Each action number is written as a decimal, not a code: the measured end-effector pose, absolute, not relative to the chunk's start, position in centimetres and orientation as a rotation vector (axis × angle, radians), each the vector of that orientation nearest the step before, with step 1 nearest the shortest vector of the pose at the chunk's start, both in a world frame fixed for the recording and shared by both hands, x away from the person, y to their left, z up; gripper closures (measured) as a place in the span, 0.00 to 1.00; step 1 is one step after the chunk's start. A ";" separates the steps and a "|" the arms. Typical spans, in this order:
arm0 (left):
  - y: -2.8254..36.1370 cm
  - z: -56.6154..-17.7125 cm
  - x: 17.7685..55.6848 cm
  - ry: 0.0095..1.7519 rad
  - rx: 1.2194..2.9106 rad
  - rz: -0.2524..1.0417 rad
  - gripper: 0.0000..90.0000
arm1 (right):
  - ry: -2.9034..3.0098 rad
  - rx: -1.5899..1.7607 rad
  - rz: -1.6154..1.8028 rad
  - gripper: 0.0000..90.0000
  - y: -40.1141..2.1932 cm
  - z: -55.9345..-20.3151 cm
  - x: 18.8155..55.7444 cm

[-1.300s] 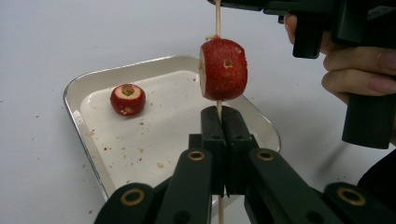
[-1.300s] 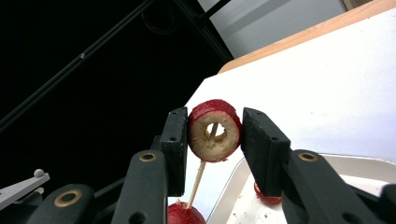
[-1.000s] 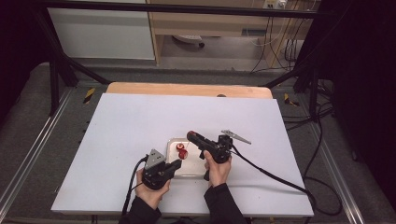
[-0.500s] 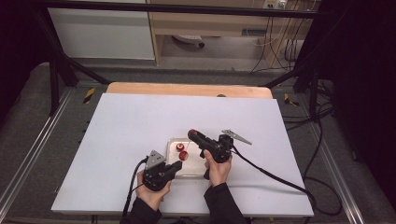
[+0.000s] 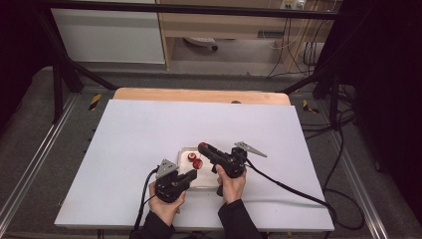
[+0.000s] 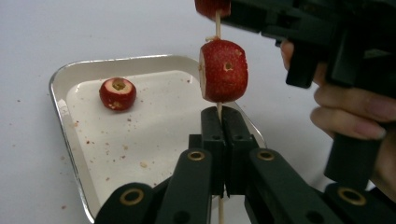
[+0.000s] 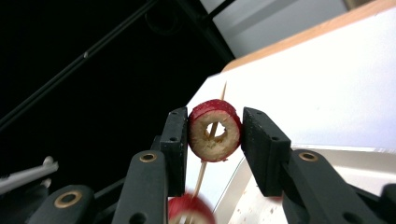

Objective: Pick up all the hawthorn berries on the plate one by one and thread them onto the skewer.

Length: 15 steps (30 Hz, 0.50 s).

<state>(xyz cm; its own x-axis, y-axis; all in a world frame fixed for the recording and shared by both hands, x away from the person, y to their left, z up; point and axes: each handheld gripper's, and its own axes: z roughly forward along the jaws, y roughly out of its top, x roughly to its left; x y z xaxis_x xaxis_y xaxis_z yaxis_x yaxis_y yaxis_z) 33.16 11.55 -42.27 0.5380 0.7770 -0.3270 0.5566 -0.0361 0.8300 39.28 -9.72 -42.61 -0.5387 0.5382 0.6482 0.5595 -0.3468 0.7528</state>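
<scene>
Skewer (image 6: 218, 112): thin wooden stick, upright over the tray, gripped low down by the left gripper (image 6: 224, 140), whose fingers (image 6: 212, 140) are pressed together on it; held from below so the pointed end stays free to take fruit

Threaded fruit (image 6: 223, 70): red cored piece already on the stick, just above the left fingers, out of the way of the tip

Fruit ring (image 7: 215, 129): red cored slice clamped by its sides between the fingers (image 7: 177, 140) of the right gripper (image 7: 212, 133), with the stick passing through its centre hole; side grip leaves the hole open, so the slice can likely be slid down toward the piece below

Loose fruit (image 6: 117, 93): one cored red piece lying in the tray, apart from the stick, probably next in line

Tray (image 6: 154, 63): shallow metal tray with crumbs, near the front edge of the worktop (image 5: 149, 124), around its middle; catches bits and holds the stock within reach of both hands
</scene>
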 end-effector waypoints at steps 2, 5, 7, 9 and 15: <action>11.5 -42.2 33.3 1.125 1.714 0.267 0.98 | -1.801 -1.496 -2.069 0.70 -9.6 -42.8 39.1; 11.4 -42.2 33.6 1.114 1.727 0.273 0.98 | -1.816 -1.486 -2.052 0.70 -9.5 -43.0 38.8; 11.4 -42.3 33.8 1.103 1.737 0.274 0.98 | -1.833 -1.492 -2.045 0.69 -9.5 -42.9 38.6; 11.3 -42.4 33.8 1.098 1.742 0.277 0.98 | -1.847 -1.491 -2.045 0.69 -9.5 -42.9 38.6; 12.4 -42.1 33.9 1.044 1.784 0.317 0.98 | -1.864 -1.483 -2.049 0.56 -9.8 -42.4 38.7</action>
